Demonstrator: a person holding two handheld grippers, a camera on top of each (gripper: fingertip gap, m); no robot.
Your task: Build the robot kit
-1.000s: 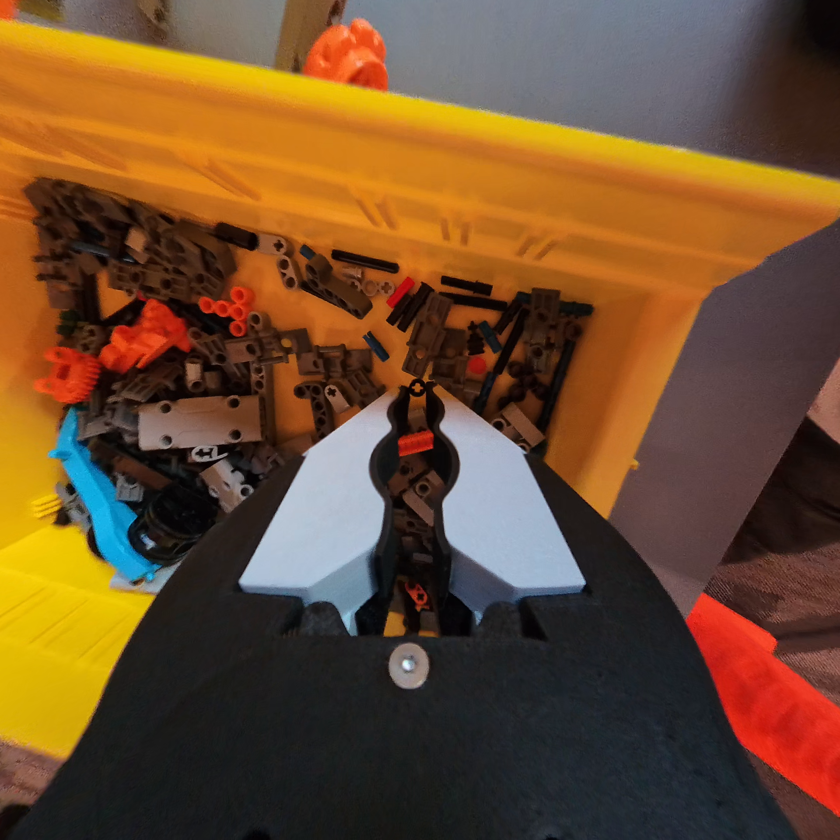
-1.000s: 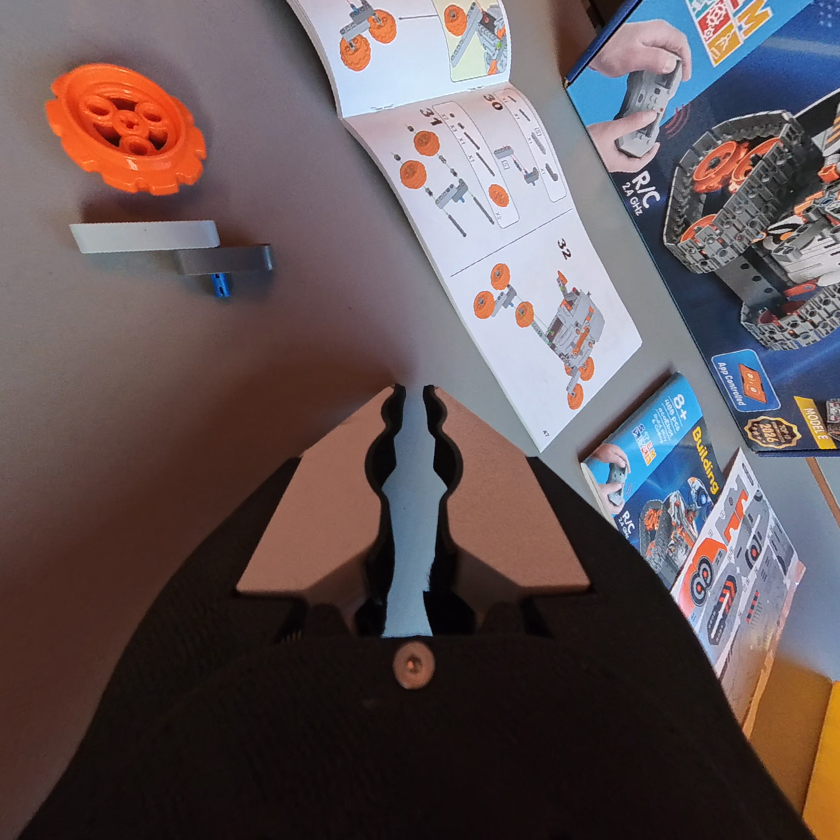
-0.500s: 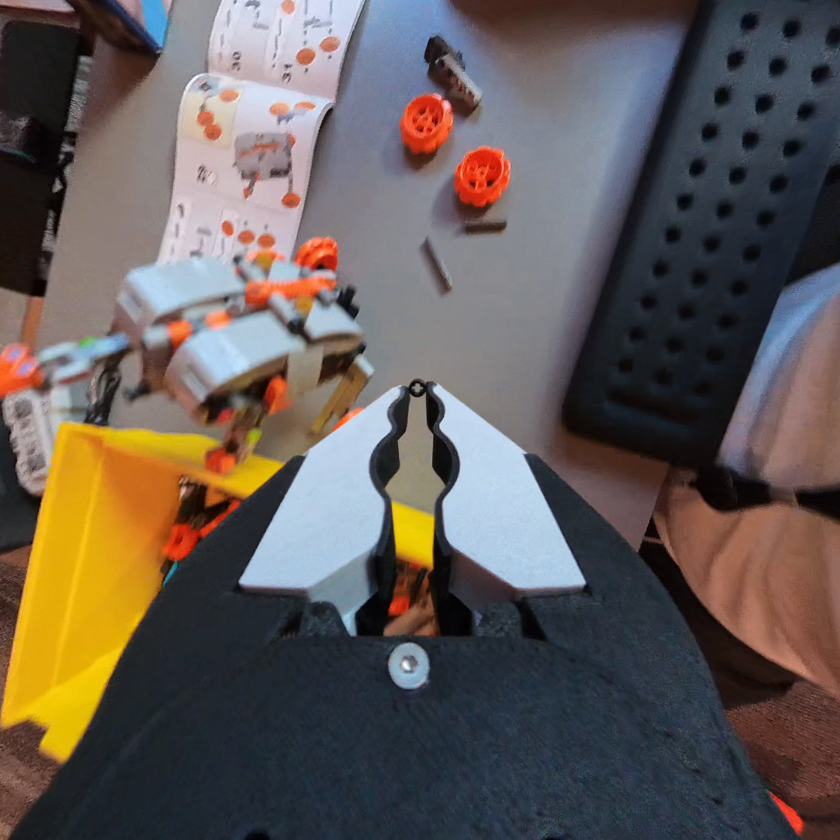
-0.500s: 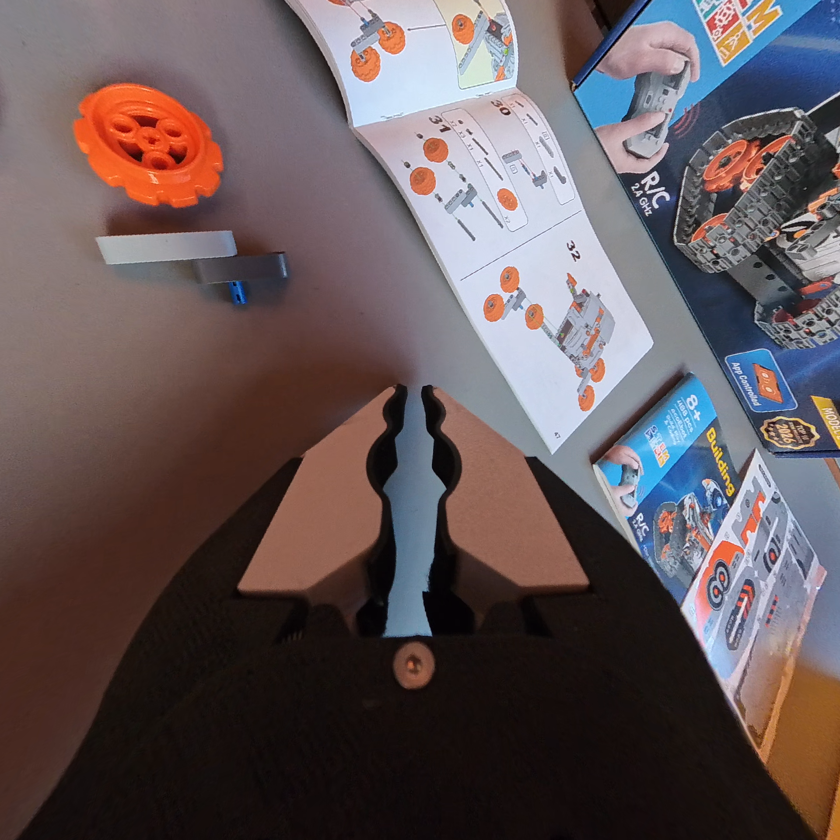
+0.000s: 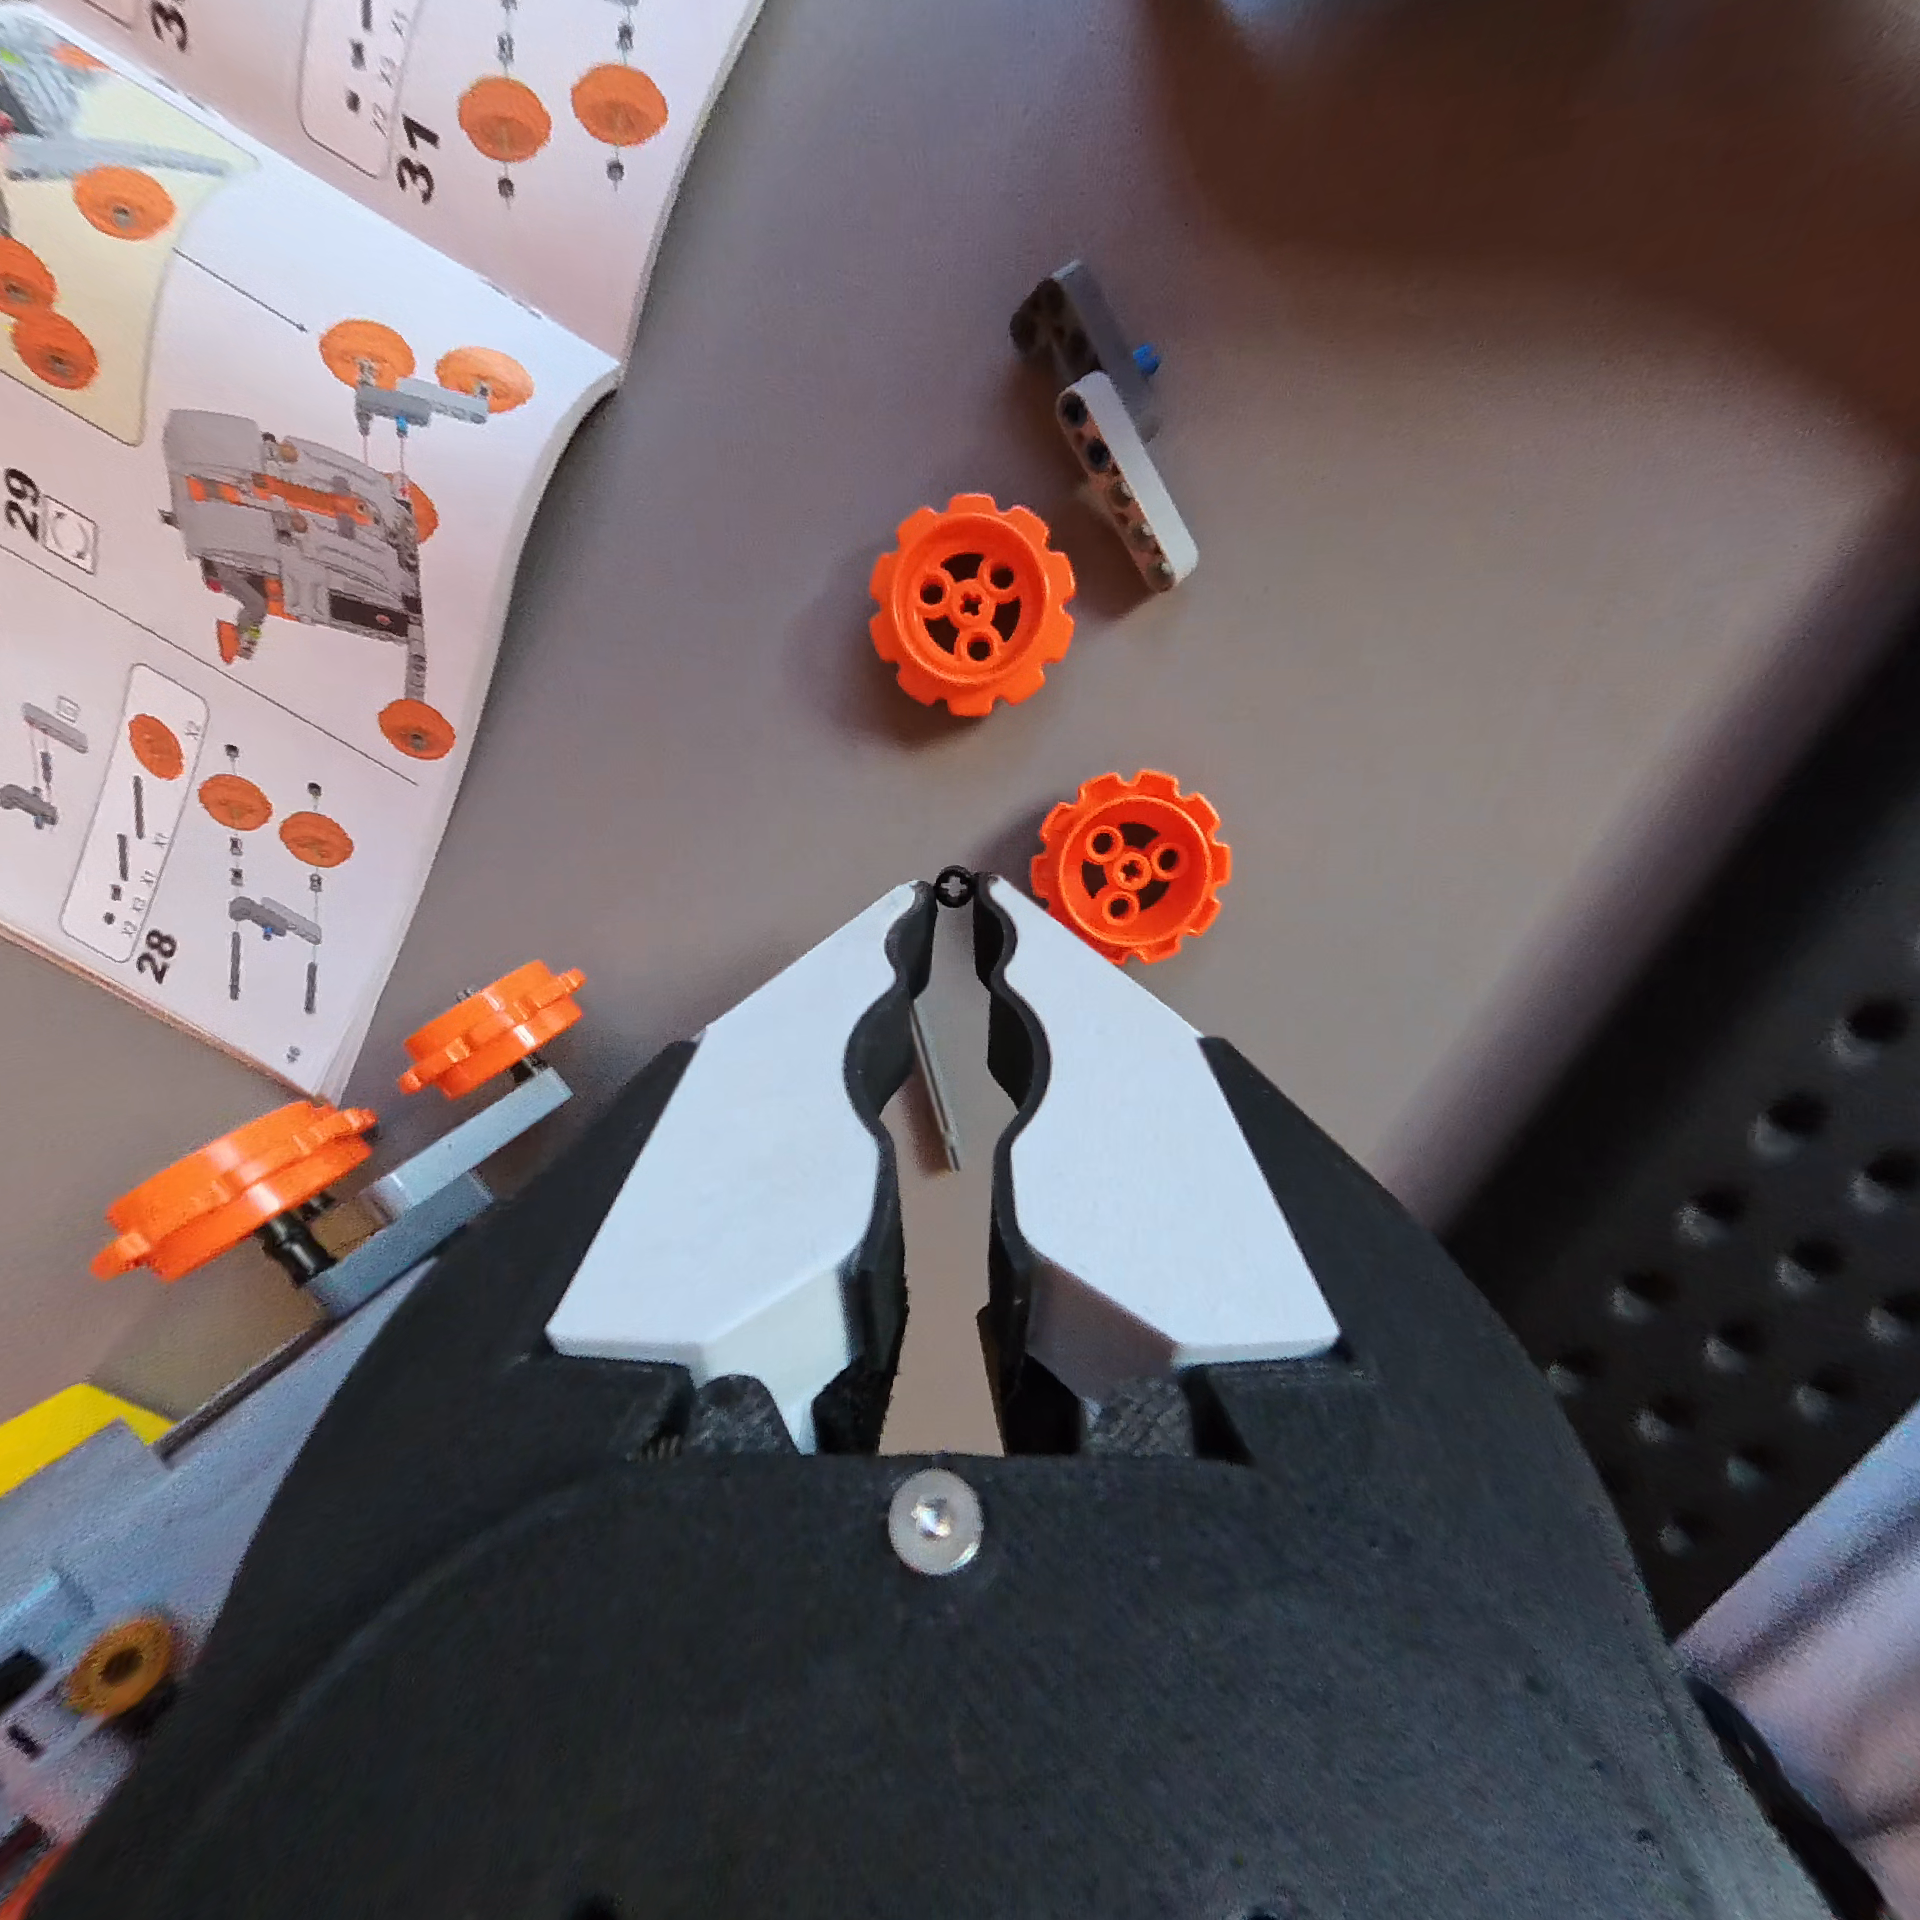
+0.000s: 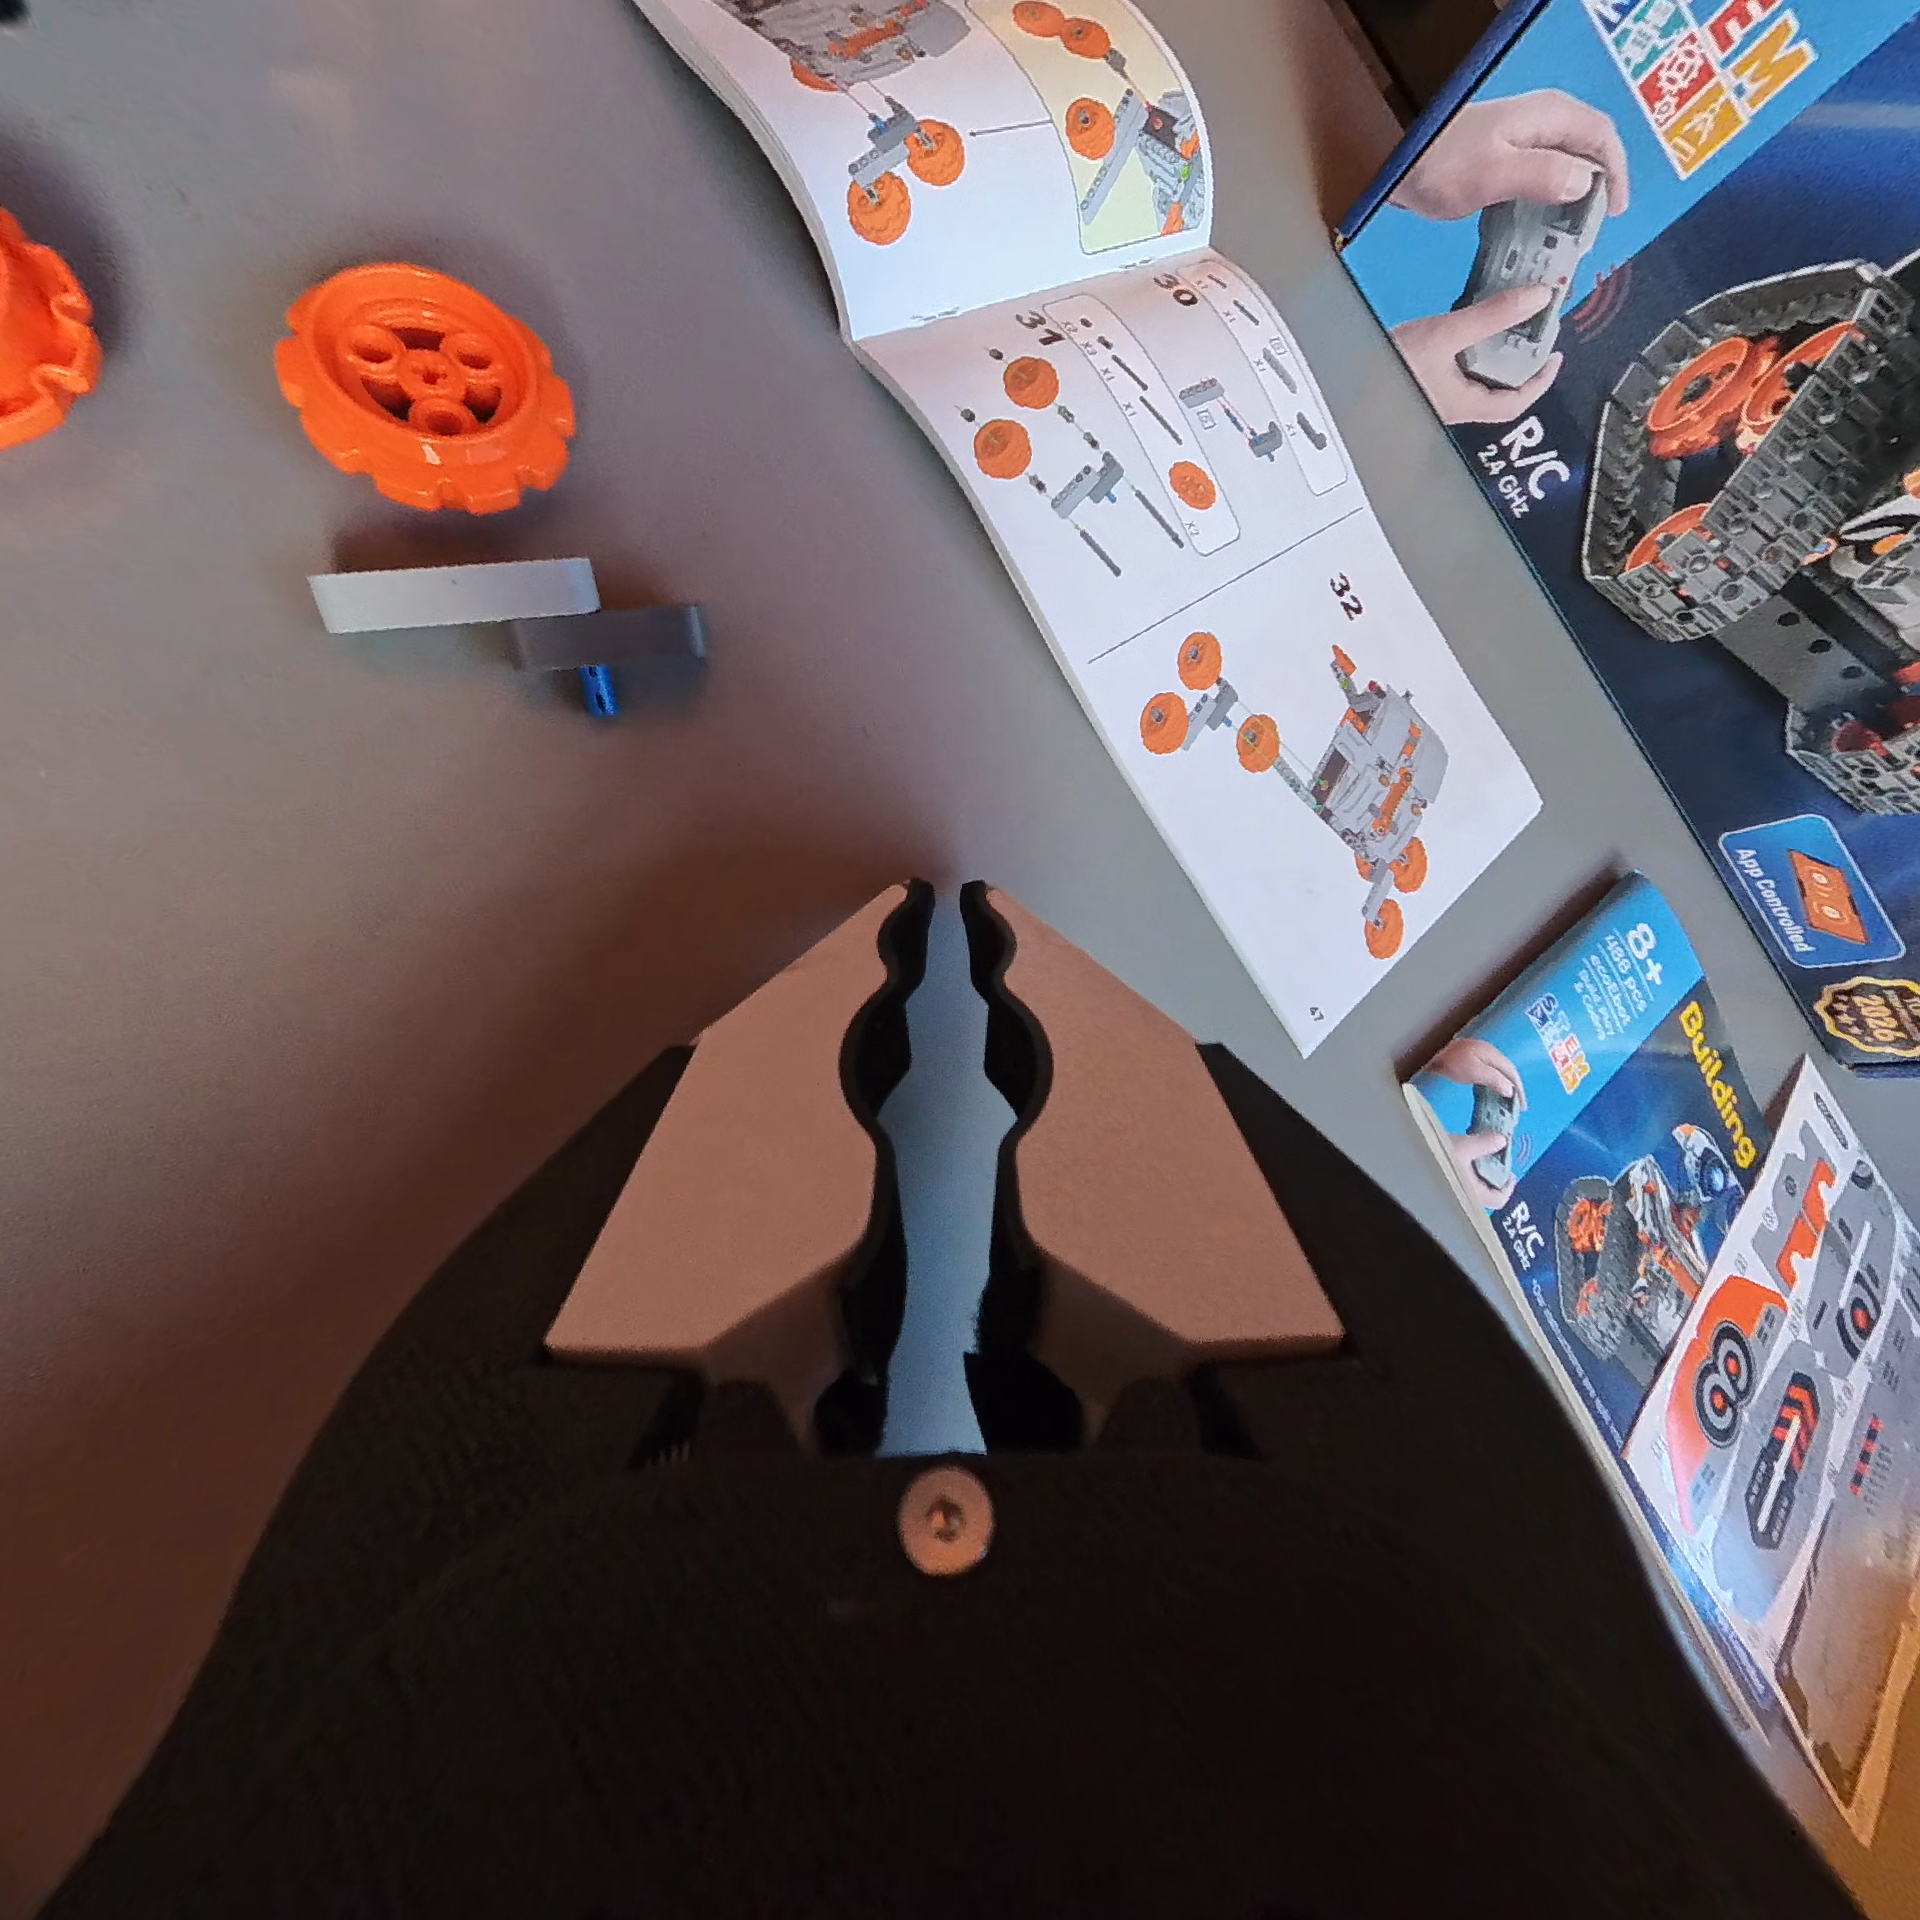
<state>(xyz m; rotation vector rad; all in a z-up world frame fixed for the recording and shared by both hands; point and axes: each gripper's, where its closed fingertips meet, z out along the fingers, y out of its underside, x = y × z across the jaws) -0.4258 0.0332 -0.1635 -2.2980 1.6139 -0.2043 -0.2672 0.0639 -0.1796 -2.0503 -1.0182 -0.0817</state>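
Left wrist view: left gripper (image 5: 953, 891) pinches a small black bush (image 5: 953, 886) above the grey table (image 5: 727, 520), orange wheel (image 5: 1130, 864) just right, while right gripper (image 6: 943, 891) hovers empty, tips slightly parted.

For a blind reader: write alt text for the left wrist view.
The left gripper pinches a small black ring-shaped plastic piece at its fingertips above a grey tabletop. Two orange toothed plastic wheels lie beyond, with an open instruction booklet at left.
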